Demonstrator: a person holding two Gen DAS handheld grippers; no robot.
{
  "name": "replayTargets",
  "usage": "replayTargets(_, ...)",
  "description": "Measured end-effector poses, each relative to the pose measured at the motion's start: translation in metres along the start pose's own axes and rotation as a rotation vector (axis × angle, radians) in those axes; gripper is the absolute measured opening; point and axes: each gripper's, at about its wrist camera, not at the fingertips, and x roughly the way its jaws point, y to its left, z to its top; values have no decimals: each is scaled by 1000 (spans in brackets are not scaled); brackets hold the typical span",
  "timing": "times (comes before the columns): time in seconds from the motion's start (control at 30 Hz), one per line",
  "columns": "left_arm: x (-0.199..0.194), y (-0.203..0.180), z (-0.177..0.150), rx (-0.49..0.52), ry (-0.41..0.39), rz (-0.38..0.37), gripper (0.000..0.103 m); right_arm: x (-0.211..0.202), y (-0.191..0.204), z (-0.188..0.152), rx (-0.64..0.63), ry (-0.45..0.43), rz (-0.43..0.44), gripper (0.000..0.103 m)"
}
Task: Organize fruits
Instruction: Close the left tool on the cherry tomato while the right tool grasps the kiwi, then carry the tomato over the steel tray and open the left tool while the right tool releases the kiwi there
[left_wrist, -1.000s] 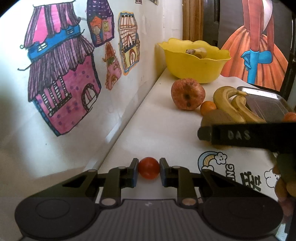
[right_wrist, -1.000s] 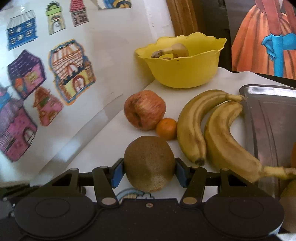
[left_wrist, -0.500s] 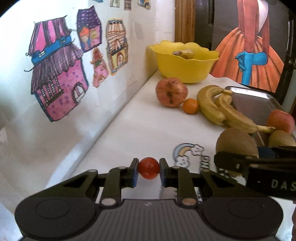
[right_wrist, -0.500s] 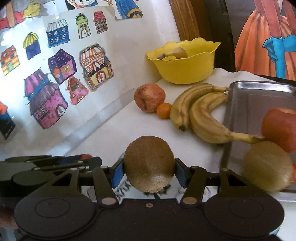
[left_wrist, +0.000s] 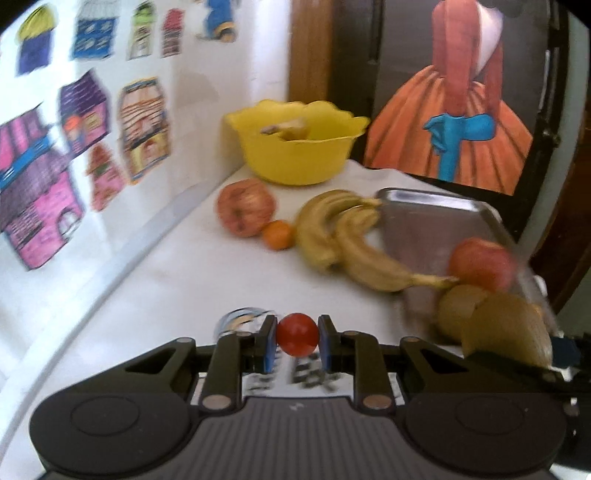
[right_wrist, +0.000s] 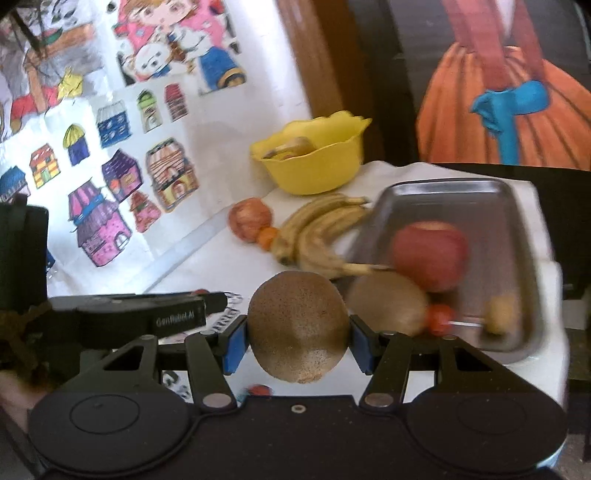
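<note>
Both your grippers have swung from the wall toward the steel tray (right_wrist: 517, 192) at right, left gripper (left_wrist: 297, 338) clamped on the small red tomato (left_wrist: 297, 334), right gripper (right_wrist: 297, 338) on the fuzzy brown kiwi (right_wrist: 298, 326); lower each gently beside the tray's red apple (right_wrist: 430, 254).

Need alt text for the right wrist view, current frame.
The right gripper holds a brown kiwi between its blue-padded fingers, above a white table. Ahead, a metal tray holds a red apple, another kiwi and a small tomato; bananas and a yellow bowl lie beyond.
</note>
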Motion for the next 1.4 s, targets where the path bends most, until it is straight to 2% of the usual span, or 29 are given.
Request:
replayTargets(0.3, 8, -67, 13, 55, -20, -73, 25, -34, -68, 3, 39, -42, -111, 59)
replayTargets(0.6, 18, -119, 28, 94, -35, -109, 25, -42, -119, 8, 67, -57, -153, 59)
replayTargets(0.83, 24, -151, 31, 125, -27, -149, 25, -40, -153, 22, 51, -65, -142, 58)
replayTargets(1.07, 28, -166, 16, 150, 10, -185, 25, -32, -182, 38, -43, -66, -136, 58)
replayTargets(1.27, 36, -173, 7, 152, 51, -187, 25, -18, -193, 47, -66, -59, -106, 58)
replayTargets(1.4, 40, -175, 6, 158, 48, -182, 26, -6, -192, 52, -99, -41, -74, 58)
